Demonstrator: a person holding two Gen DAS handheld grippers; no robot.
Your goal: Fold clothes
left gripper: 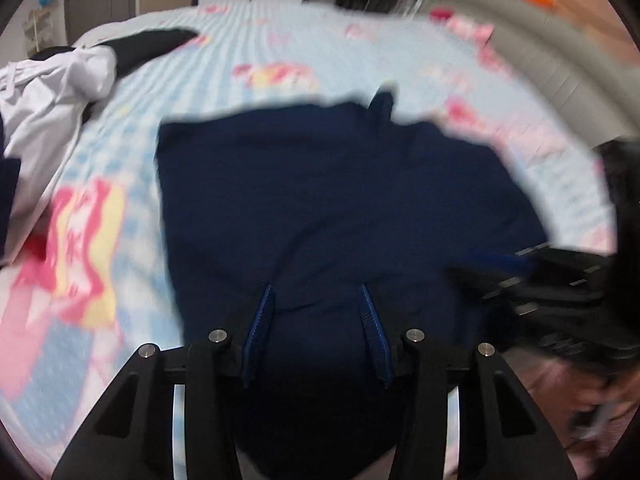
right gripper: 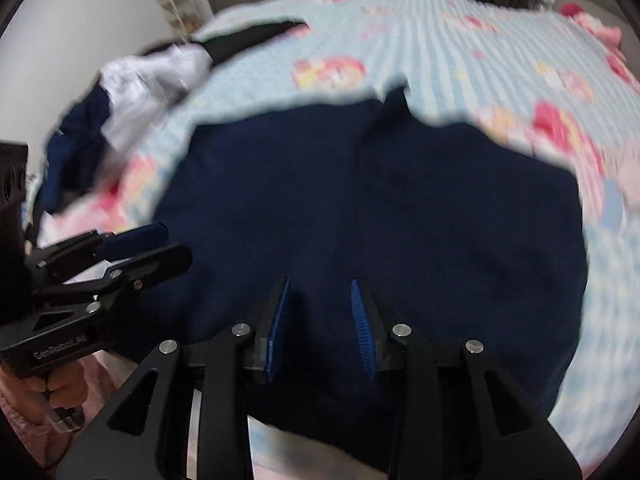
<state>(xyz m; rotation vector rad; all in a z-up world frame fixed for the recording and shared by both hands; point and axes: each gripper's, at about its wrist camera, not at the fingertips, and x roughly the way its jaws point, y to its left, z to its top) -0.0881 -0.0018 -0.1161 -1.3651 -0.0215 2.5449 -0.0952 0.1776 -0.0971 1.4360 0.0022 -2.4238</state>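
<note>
Jaws: both standing partly apart, gripping nothing, cloth only behind them.
Left gripper (left gripper: 316,288): tilting steeply down over near edge of dark navy cloth garment (left gripper: 340,200).
Right gripper (right gripper: 320,282): tilting down alongside, same garment.
Garment: lying spread on light-blue striped bedsheet with pink prints (left gripper: 280,36).
Pile: white and navy clothes (left gripper: 48,80) sitting far left.

left tool (left gripper: 316,292): black, blue ribbed pads | right tool (right gripper: 320,286): same, silver screws | pink sleeve (right gripper: 12,412)
</note>
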